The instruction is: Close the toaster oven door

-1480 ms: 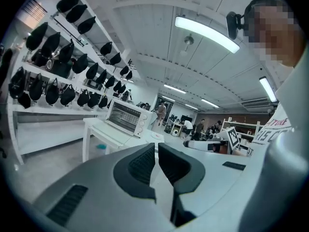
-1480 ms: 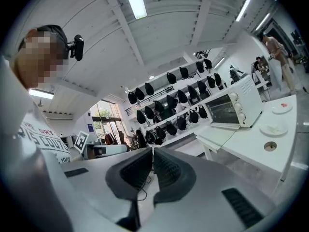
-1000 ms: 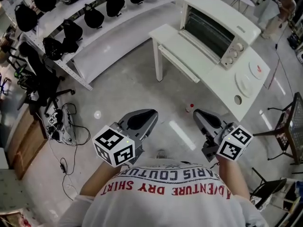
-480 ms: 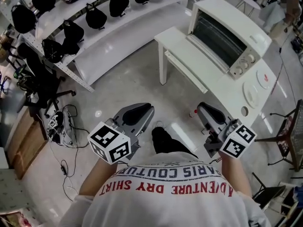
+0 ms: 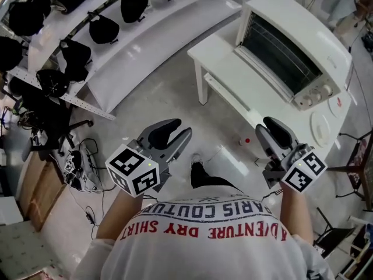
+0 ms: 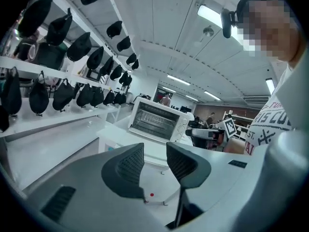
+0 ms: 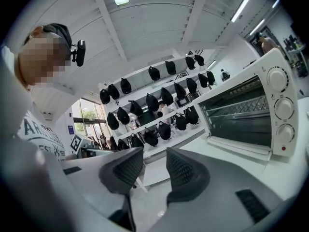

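Since a second ago the person has walked up on the toaster oven (image 5: 309, 34): in the head view it has grown and slid down toward the middle from 1 o'clock, and both tools have been carried forward with the body. The jaws of both have also just been opening from a closed pinch. The left gripper (image 5: 175, 134), at 7 o'clock in the head view, now shows a narrow-to-middling gap in its own view, with only floor and the far table (image 5: 294, 121) seen through it. The right gripper (image 5: 269, 134), at 4 o'clock, stands open about as far, and nothing sits between its pads either. The oven stands on the white table at 1 to 2 o'clock, well apart from both tools. Its door (image 7: 239, 146) is dropped flat at the foot of the dark cavity, and the wire racks show plainly in the right gripper view. Shelves (image 5: 145, 45) hung with dark bags (image 5: 104, 28) run across 10 to 12 o'clock and play no part. By my reading this is the approach, with the closing itself not begun. The freshly parted jaws suggest readiness to take or nudge the door's front edge. The right tool is the nearer one, with the oven at its 2 o'clock. Some reach remains before any contact.
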### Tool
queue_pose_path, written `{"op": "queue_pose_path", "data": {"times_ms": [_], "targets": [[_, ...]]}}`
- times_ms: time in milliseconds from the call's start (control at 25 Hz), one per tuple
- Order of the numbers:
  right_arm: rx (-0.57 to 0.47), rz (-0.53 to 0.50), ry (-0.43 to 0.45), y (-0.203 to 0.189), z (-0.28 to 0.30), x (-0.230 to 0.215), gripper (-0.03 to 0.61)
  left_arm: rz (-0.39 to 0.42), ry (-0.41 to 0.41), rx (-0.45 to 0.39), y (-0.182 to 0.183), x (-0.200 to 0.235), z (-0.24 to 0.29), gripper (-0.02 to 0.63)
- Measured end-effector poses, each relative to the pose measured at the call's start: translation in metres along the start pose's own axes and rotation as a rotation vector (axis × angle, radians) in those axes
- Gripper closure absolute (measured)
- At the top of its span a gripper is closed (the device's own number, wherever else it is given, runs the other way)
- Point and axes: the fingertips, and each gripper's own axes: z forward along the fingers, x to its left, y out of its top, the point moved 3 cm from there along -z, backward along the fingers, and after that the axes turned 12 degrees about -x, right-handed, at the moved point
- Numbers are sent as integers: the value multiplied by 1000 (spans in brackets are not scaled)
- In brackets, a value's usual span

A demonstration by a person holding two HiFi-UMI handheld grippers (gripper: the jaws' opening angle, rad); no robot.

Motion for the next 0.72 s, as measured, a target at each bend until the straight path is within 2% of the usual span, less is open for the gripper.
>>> {"op": "queue_pose_path", "data": {"times_ms": [120, 360, 520, 720], "targets": [[4, -4, -70, -2, 14, -29, 422, -5, -33, 50, 1, 30, 31, 442], [-6, -11, -226, 1, 25, -80, 367, 55, -78, 124, 7, 81, 89, 376], [1, 6, -314, -8, 16, -95, 331, 90, -113, 156, 8, 104, 110, 348], [2, -45, -410, -14, -8, -104, 305, 169, -155, 186, 4, 120, 131, 312]]}}
